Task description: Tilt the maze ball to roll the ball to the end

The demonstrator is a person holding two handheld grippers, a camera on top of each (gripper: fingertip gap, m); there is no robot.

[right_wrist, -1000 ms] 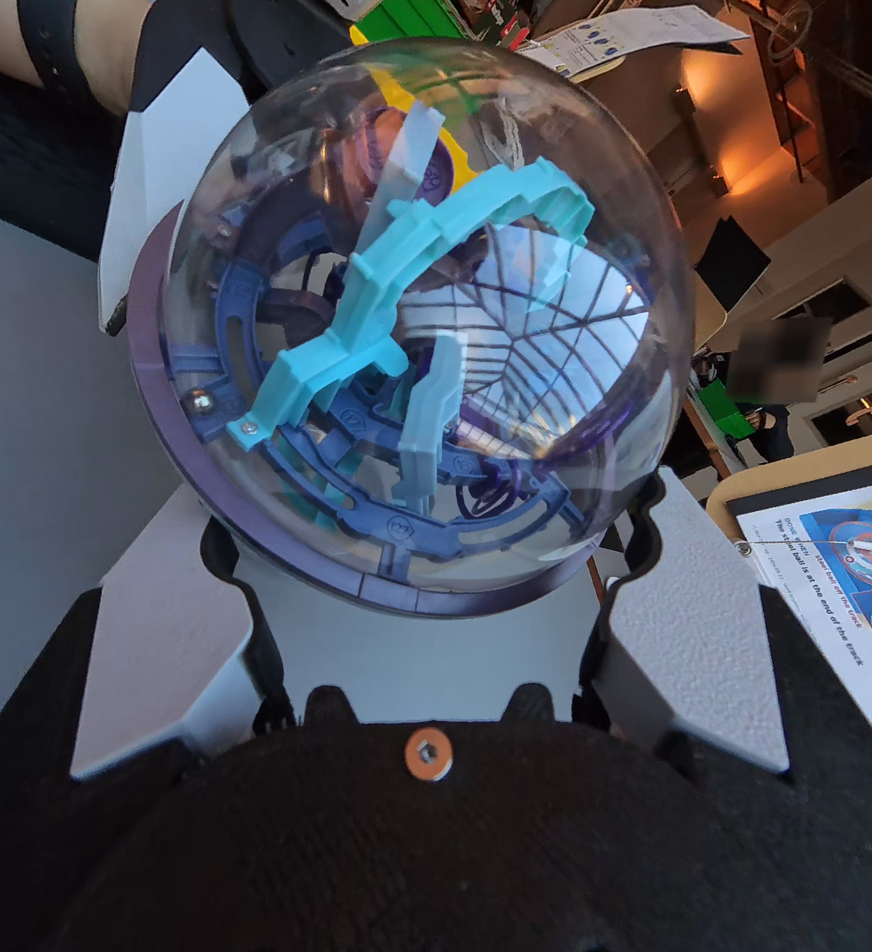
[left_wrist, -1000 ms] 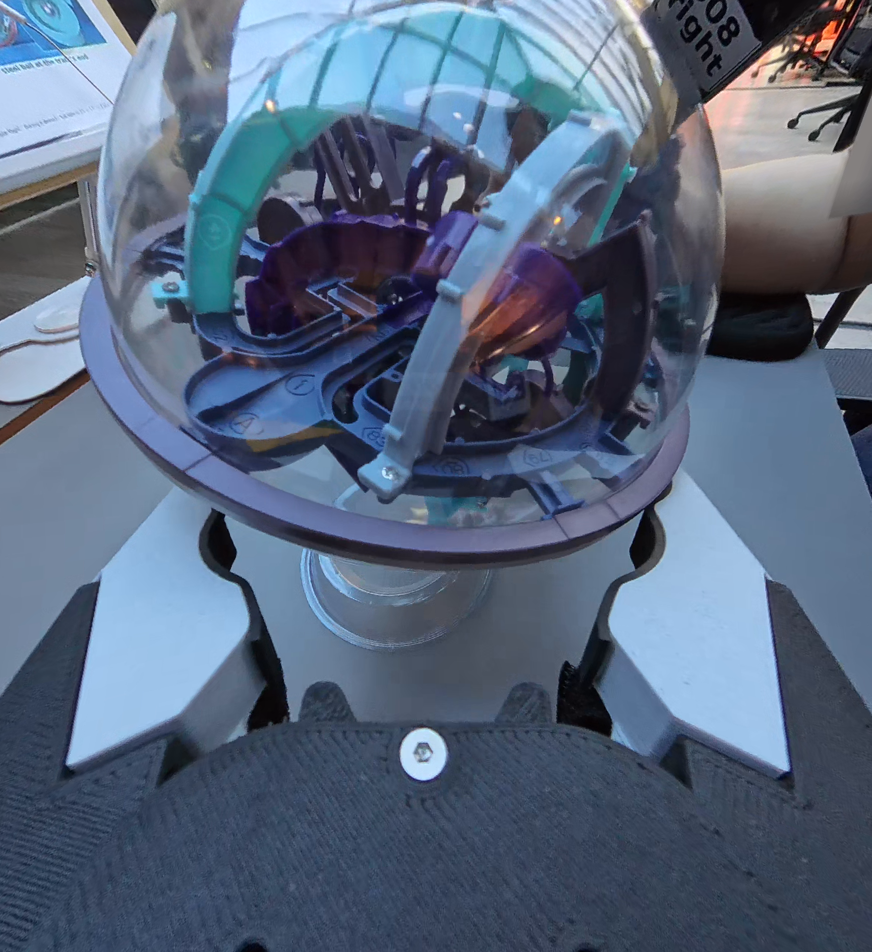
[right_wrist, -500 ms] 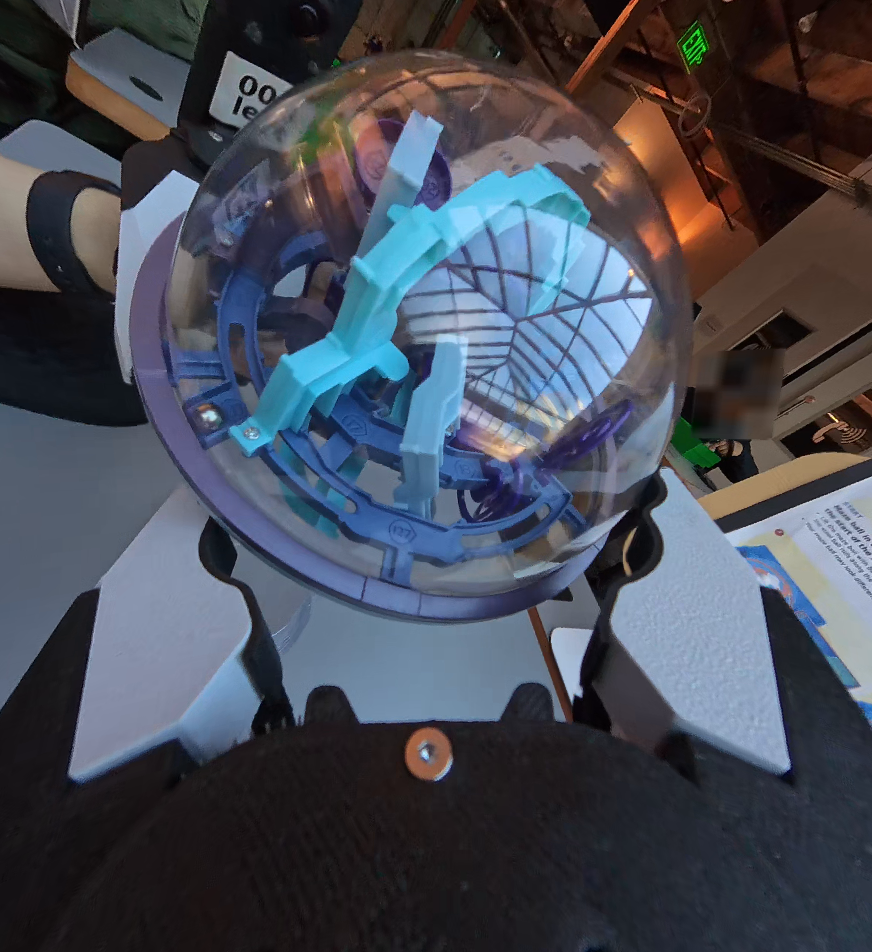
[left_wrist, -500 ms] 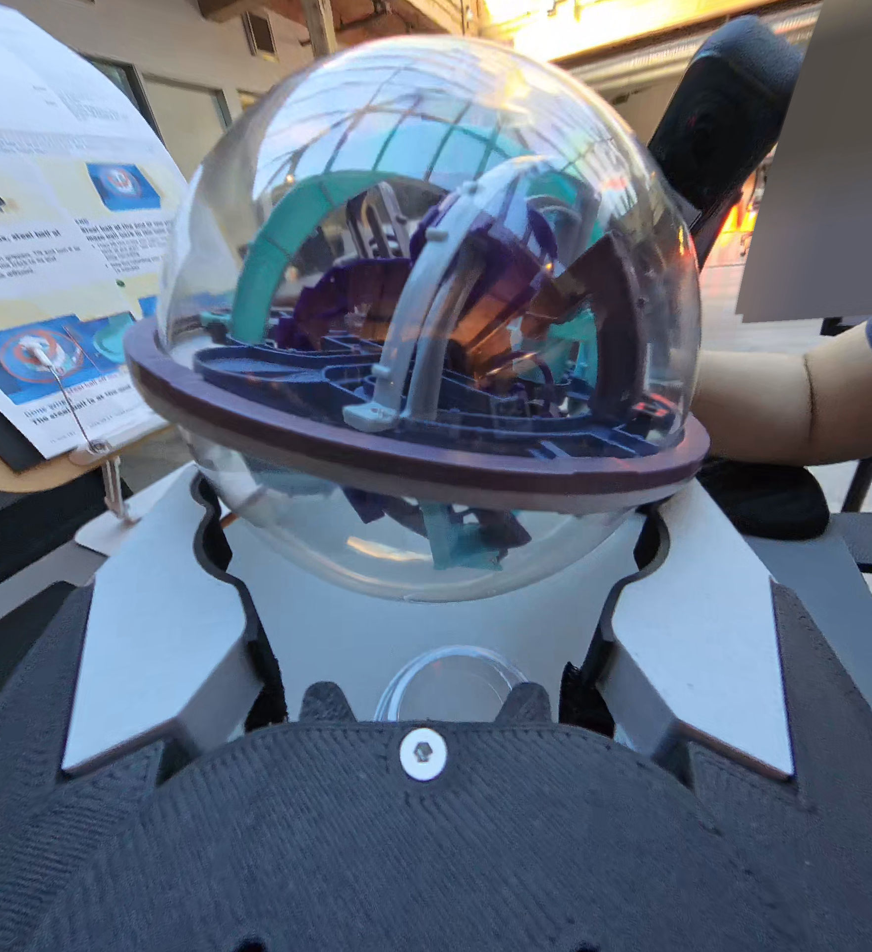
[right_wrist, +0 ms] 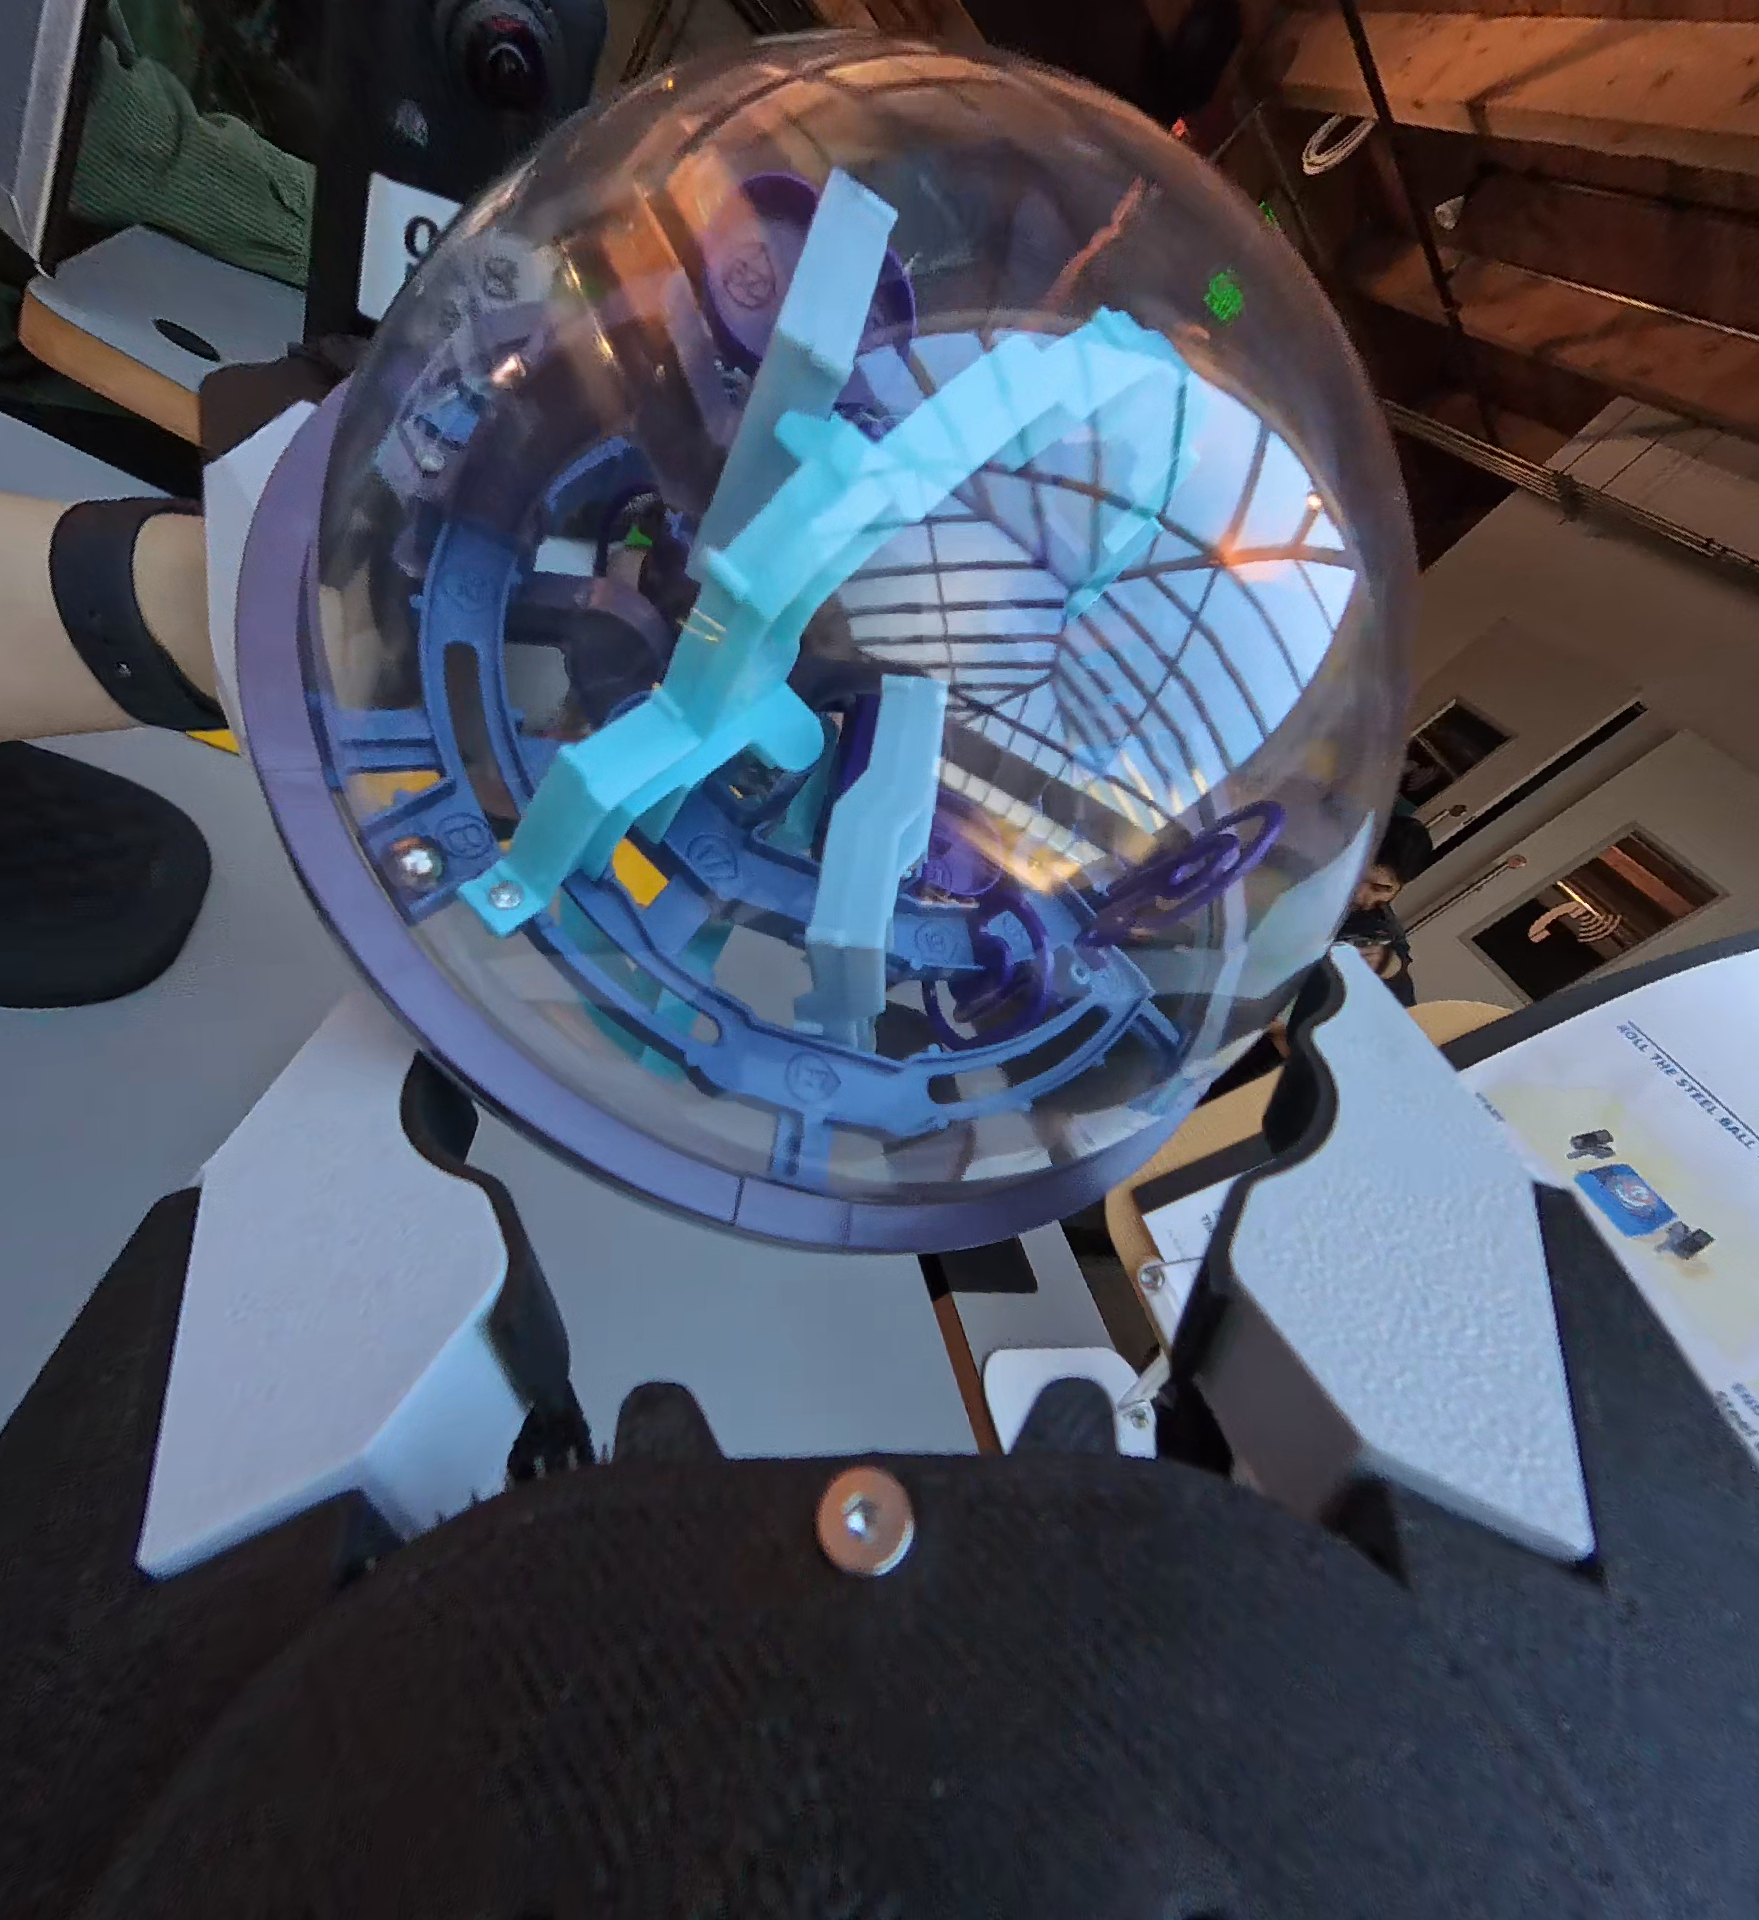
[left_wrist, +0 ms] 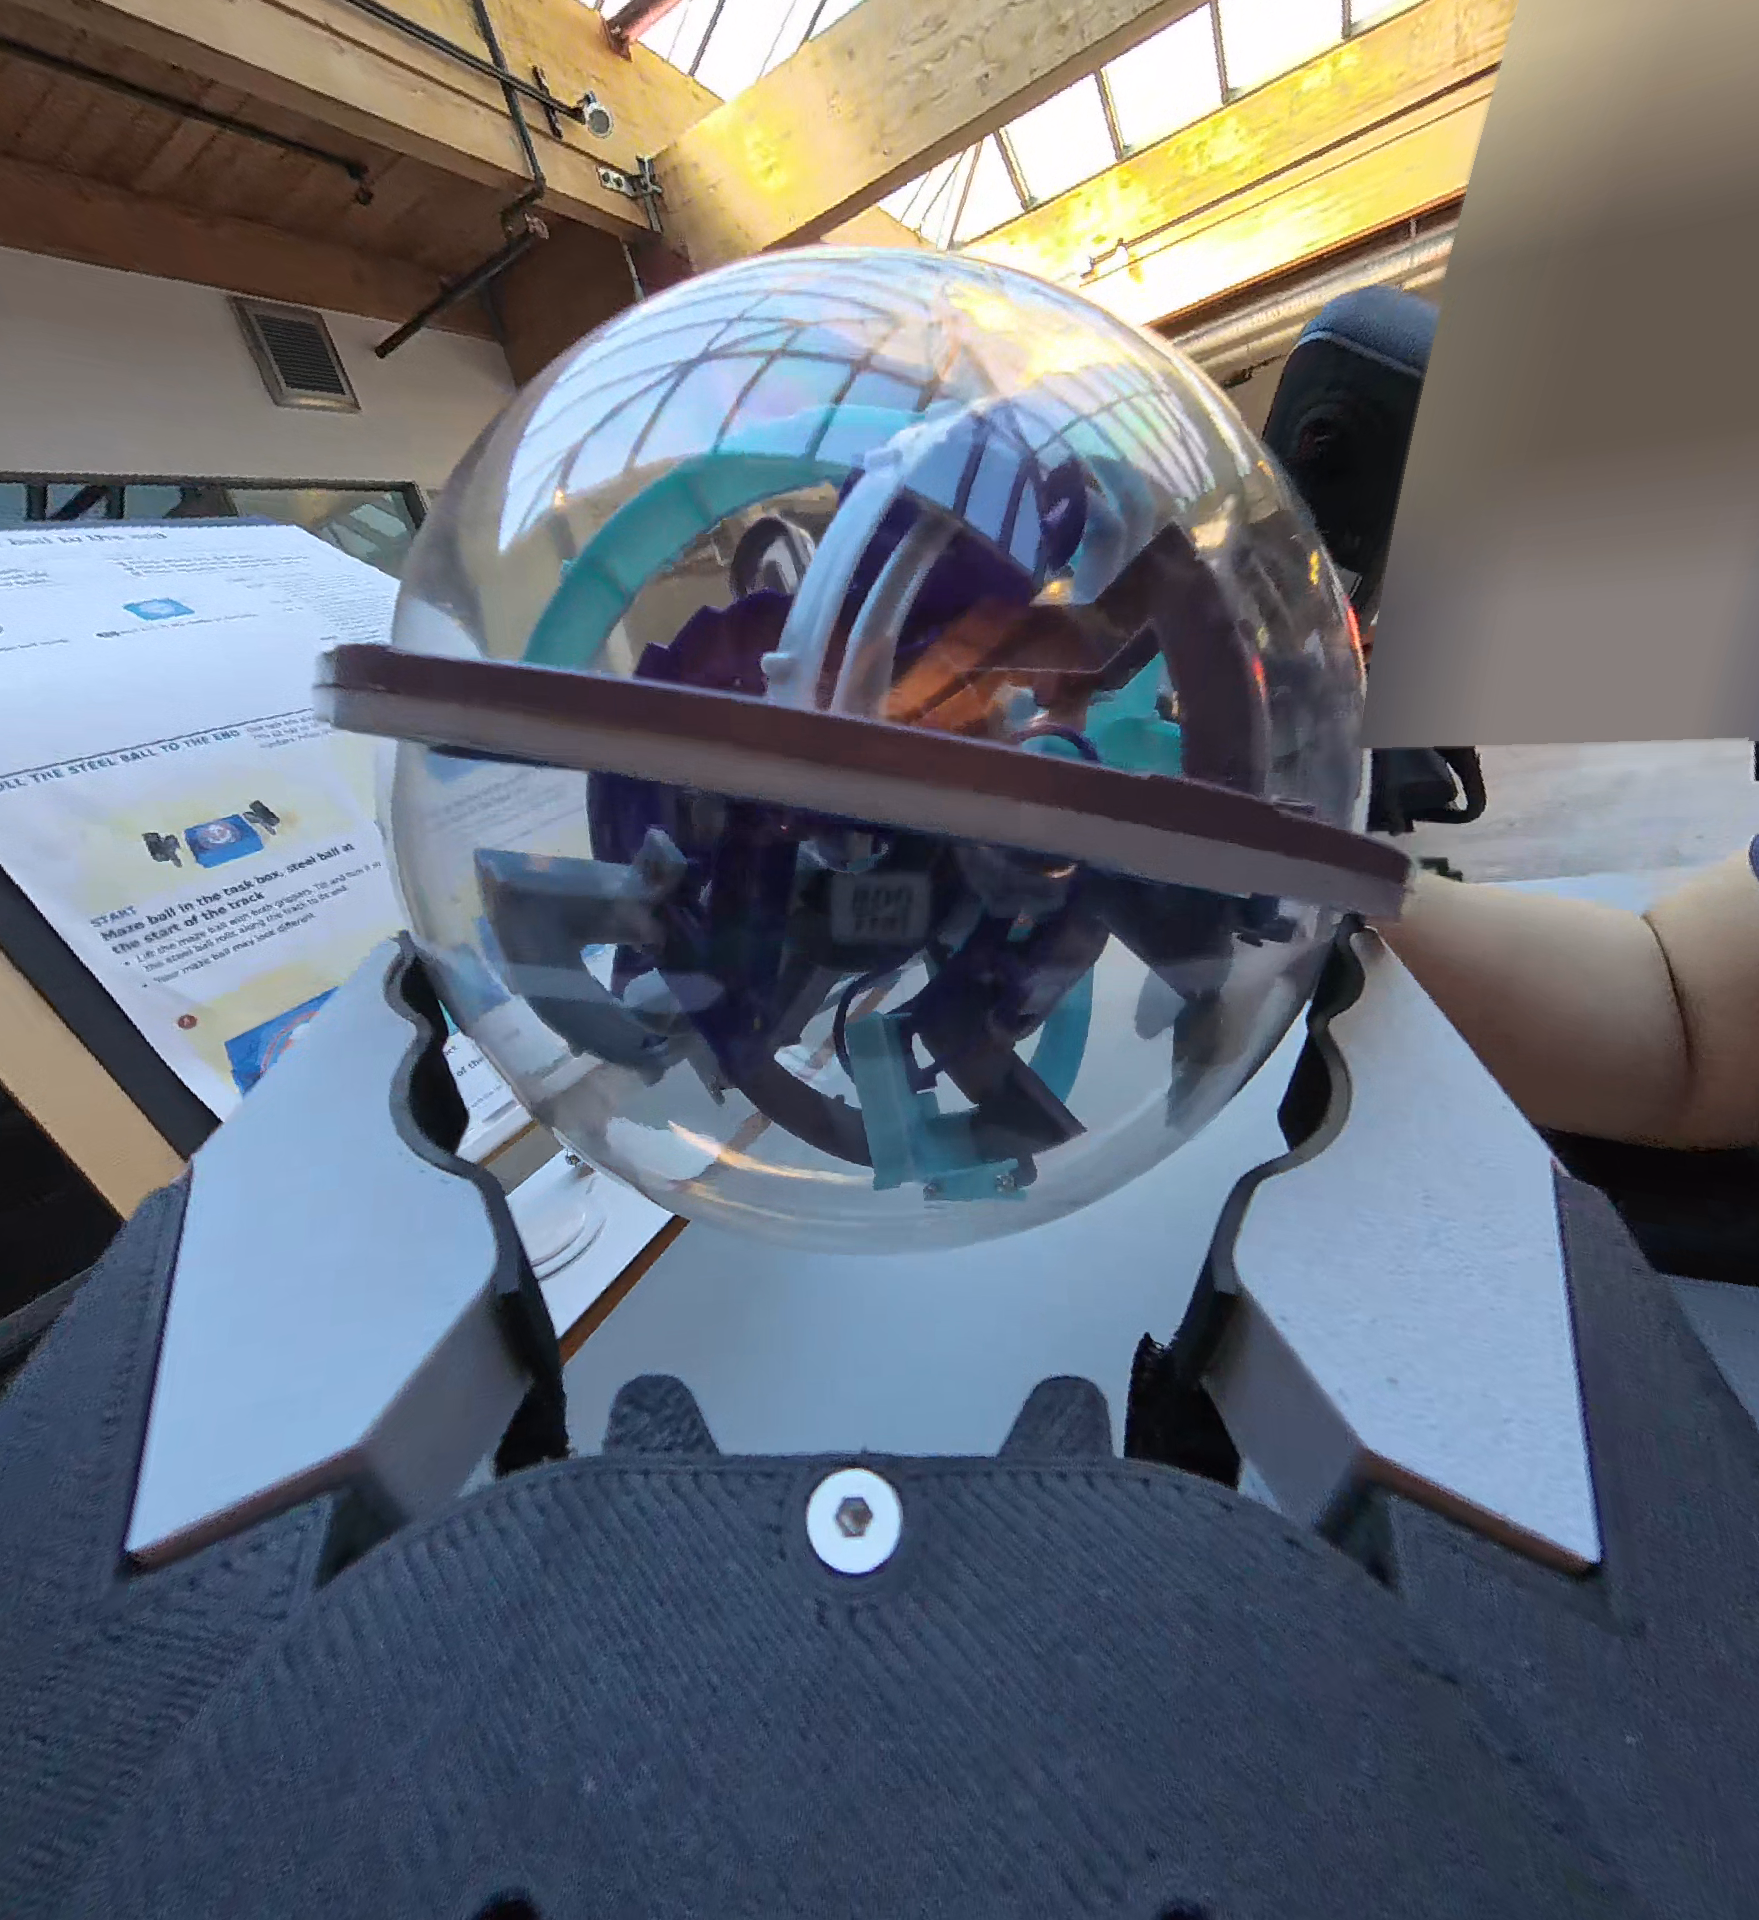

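Observation:
The maze ball (left_wrist: 875, 665) is a clear sphere with a purple ring around its middle and teal, blue, purple and grey tracks inside. It is held in the air between both grippers. My left gripper (left_wrist: 875, 966) is shut on the maze ball, its white fingers (left_wrist: 335, 1195) against the lower half. My right gripper (right_wrist: 870, 1039) is shut on the maze ball (right_wrist: 1218, 343) from the opposite side. The small steel ball (right_wrist: 416, 862) sits on the blue track by the ring, next to the foot of a teal ramp (right_wrist: 646, 748). It is hidden in the left wrist view.
The grey table (left_wrist: 854, 1340) lies below. An instruction sheet on a slanted board (left_wrist: 127, 810) stands to one side and also shows in the right wrist view (right_wrist: 1685, 1195). A person's forearm (left_wrist: 1581, 1018) and a wrist with a black band (right_wrist: 116, 613) are beside the ball.
The maze ball has been lifted off its clear stand and raised well above the table. In the left view the ring has gone from seen from above to edge-on. The steel ball kept its place.

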